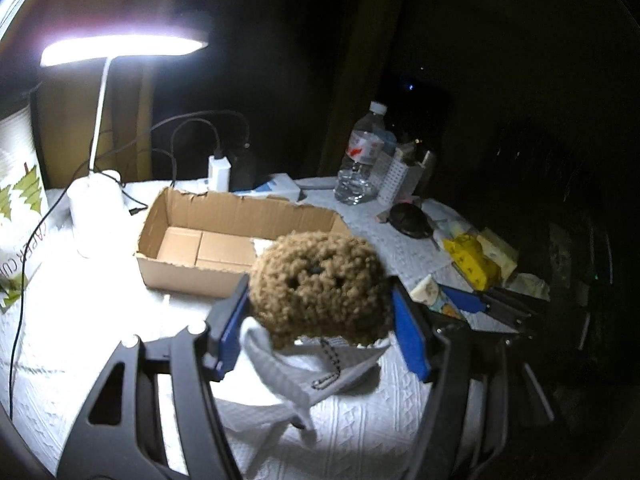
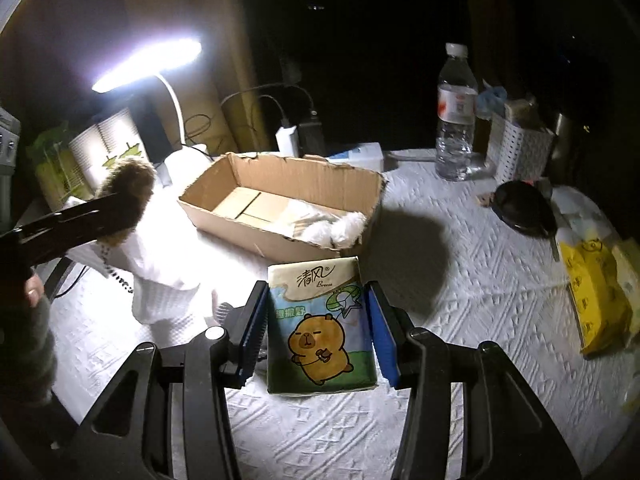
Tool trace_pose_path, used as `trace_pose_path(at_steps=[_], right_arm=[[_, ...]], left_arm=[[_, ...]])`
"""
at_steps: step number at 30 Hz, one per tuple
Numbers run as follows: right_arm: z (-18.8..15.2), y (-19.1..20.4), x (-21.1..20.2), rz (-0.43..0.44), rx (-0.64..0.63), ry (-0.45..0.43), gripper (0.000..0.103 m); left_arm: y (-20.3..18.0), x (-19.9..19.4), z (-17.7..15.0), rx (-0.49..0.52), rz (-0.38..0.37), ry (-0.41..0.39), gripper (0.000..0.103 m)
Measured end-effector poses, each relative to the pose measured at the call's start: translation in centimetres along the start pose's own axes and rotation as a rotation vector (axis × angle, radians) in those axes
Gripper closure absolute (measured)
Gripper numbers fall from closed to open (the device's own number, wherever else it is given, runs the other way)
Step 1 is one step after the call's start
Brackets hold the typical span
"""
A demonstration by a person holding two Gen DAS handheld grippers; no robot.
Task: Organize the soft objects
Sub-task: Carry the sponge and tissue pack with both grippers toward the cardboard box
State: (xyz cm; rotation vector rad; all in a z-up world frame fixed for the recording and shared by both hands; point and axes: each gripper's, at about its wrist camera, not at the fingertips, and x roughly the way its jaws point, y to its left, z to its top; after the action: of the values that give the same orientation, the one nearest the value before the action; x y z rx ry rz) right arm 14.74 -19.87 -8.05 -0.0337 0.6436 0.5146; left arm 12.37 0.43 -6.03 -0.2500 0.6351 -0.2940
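The left gripper (image 1: 320,312) clamps the brown plush toy (image 1: 320,288) aloft, bound for the cardboard box (image 1: 192,272) at ten o'clock. The right gripper (image 2: 316,320) grips the tissue pack (image 2: 320,320), box at twelve o'clock.

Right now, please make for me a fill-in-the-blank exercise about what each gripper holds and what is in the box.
1. The left gripper grips a curly ____ plush.
2. The tissue pack between the right gripper's fingers shows a cartoon ____.
3. The cardboard box already contains something fluffy and ____.
4. A bead ____ hangs under the plush.

Missing words: brown; capybara; white; chain
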Motion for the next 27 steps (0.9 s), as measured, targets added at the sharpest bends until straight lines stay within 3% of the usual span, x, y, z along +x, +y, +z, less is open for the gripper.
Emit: trace_pose_path(at_steps=[8,19,27], right_arm=[[0.4,2.8,0.3,0.095,-0.016,-0.005,0.053],[-1.3,9.0,7.1,0.255,-0.026,0.146,0.053],[-2.6,11.8,8.8,0.257,-0.045,0.190,0.053]], left_arm=[[1.4,0.7,-2.1,-0.005,0.045,0.047,0.037],[7.1,-0.4,-5.9,-0.084,0.133,0.062,0.038],[11.7,-0.4,-9.0,-0.183,0.158,0.099,0.037]])
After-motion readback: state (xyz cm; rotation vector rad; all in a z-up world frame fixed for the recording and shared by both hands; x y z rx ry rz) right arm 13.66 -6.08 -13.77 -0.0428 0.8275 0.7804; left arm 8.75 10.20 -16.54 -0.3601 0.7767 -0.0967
